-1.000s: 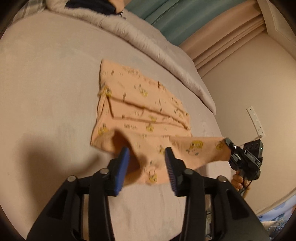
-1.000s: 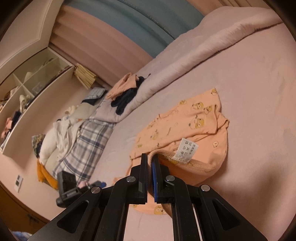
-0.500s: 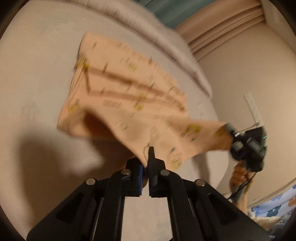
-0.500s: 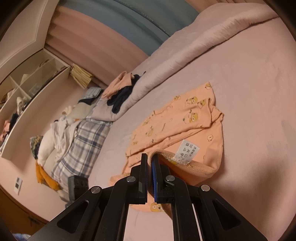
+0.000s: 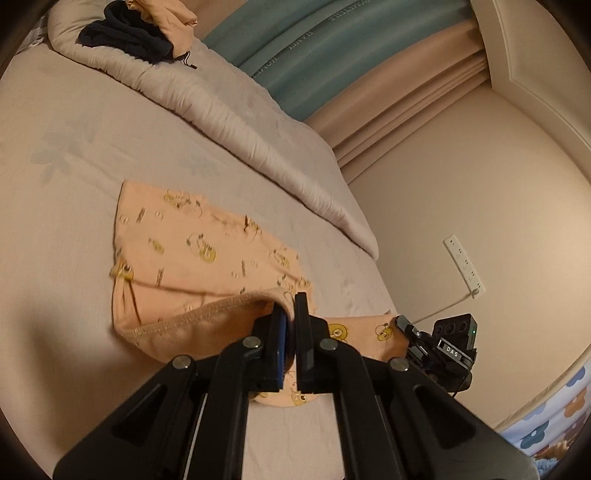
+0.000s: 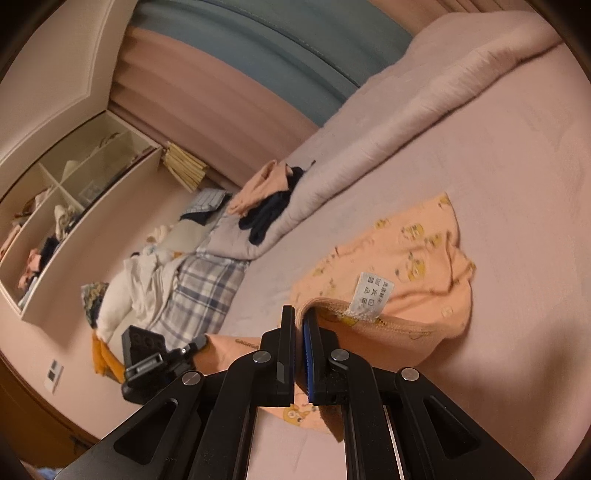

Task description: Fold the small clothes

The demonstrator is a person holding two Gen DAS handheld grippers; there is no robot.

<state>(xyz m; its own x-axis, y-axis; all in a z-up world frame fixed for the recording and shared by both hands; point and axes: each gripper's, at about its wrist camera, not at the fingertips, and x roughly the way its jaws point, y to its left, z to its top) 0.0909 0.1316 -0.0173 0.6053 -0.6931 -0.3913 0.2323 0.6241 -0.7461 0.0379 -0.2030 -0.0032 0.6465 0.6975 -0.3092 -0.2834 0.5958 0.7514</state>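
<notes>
A small peach garment [image 5: 192,254] printed with yellow cartoon figures lies on the bed [image 5: 55,192], its far part flat on the sheet and its near hem lifted off it. The left claw [image 5: 290,314] is pressed together on the stitched hem, which rises as a curved ridge from the garment's left corner up to the pads. The right claw [image 6: 299,325] is likewise clamped on the same hem, with a white care label [image 6: 371,297] standing just beside its fingers [image 6: 310,332]. In the left wrist view the right claw [image 5: 406,328] appears at the far end of the raised edge, so the held hem stretches between the two claws and runs roughly parallel to the near edge of the bed. The garment's long axis runs away from the claws toward the rolled duvet [image 5: 221,110] along the far edge of the bed. A dark piece of clothing [image 5: 125,37] and another peach one [image 5: 166,14] rest on that duvet near the far left corner. A plaid cloth [image 6: 195,291] lies beyond the bed's end in the right wrist view
</notes>
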